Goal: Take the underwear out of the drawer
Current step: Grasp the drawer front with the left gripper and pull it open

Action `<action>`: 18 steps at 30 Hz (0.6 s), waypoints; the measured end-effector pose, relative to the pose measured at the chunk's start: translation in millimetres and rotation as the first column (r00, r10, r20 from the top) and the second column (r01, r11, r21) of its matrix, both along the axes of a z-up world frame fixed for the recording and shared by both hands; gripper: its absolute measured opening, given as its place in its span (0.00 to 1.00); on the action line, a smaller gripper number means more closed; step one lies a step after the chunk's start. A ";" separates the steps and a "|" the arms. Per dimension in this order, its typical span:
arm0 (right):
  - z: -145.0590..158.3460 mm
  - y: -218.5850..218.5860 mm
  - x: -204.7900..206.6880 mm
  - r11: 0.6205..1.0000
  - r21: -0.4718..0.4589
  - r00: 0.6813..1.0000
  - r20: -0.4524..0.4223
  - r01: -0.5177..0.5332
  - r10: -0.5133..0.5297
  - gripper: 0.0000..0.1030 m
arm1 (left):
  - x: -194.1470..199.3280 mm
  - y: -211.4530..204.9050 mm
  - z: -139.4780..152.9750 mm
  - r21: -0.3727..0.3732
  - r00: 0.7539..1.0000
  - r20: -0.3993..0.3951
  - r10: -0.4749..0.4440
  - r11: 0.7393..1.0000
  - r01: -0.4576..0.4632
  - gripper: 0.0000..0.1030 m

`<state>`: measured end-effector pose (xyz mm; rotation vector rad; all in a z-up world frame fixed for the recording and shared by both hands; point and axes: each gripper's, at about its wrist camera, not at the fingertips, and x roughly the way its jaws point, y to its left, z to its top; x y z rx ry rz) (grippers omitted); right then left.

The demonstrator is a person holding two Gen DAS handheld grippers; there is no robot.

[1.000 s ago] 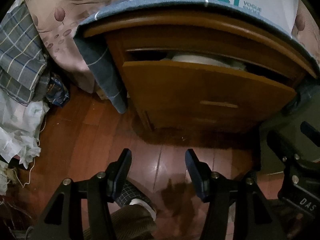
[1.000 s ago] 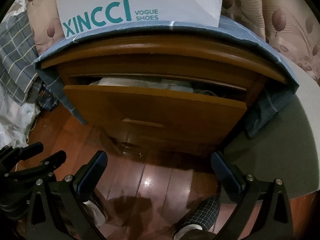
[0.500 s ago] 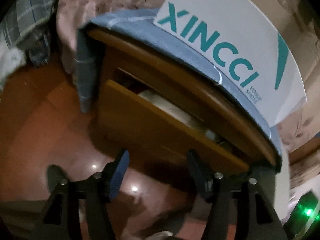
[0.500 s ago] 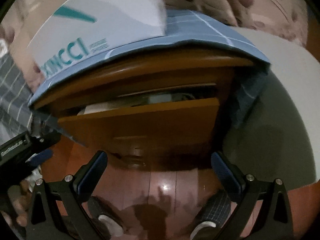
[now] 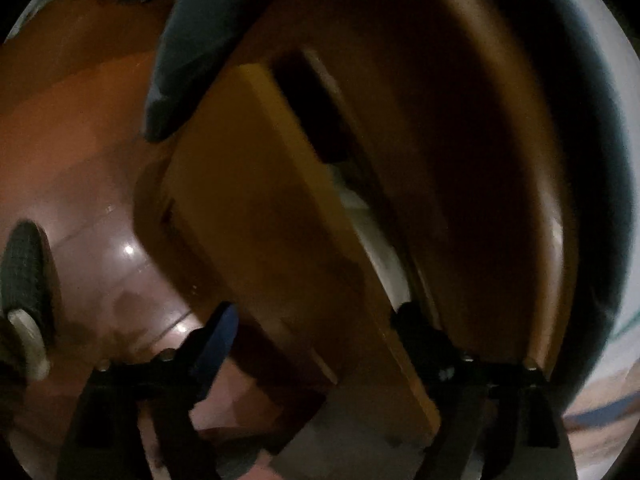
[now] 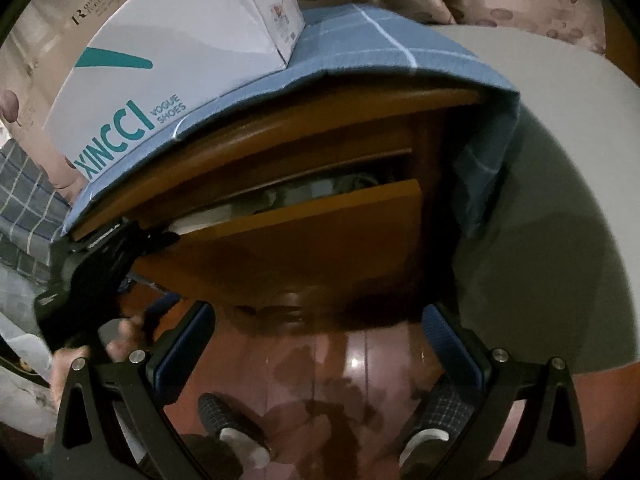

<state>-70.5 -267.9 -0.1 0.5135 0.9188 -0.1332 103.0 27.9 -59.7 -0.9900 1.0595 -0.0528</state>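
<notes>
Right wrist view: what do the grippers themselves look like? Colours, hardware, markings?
The right gripper is matte black plastic with triangular cut-out arms, silver screw heads and blue pads lining the jaws. The left gripper, at the frame's left, is the same black build, with faint white lettering too blurred to read. No cables or sleeves show.

The left wrist view is dark and blurred. Inside the drawer only a pale strip of cloth shows behind its front panel; what it is cannot be told. The shoe box above the drawer is cut by the edge.
</notes>
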 end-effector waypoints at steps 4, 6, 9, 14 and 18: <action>-1.6 4.3 1.3 1.000 0.012 1.000 -0.007 -0.026 0.026 1.00 | 1.6 0.0 -8.7 -0.045 1.000 0.017 0.019 0.999 -0.018 0.90; -2.1 6.1 1.6 0.999 0.016 0.999 -0.010 -0.031 0.031 1.00 | 3.3 5.4 -14.2 -0.085 0.999 0.002 0.035 0.996 -0.034 0.95; -3.3 6.2 1.1 1.000 0.013 0.999 -0.015 -0.028 0.028 1.00 | 9.5 8.1 -31.7 -0.176 0.995 -0.051 0.082 0.980 -0.090 0.97; -8.6 -0.6 5.1 0.999 0.051 0.999 -0.032 -0.006 0.008 1.00 | 13.4 9.2 -45.6 -0.217 0.987 -0.103 0.124 0.965 -0.144 1.00; -8.3 0.5 5.8 0.999 0.036 0.999 -0.033 0.000 0.001 1.00 | 21.1 13.4 -62.7 -0.260 0.978 -0.143 0.154 0.947 -0.187 1.00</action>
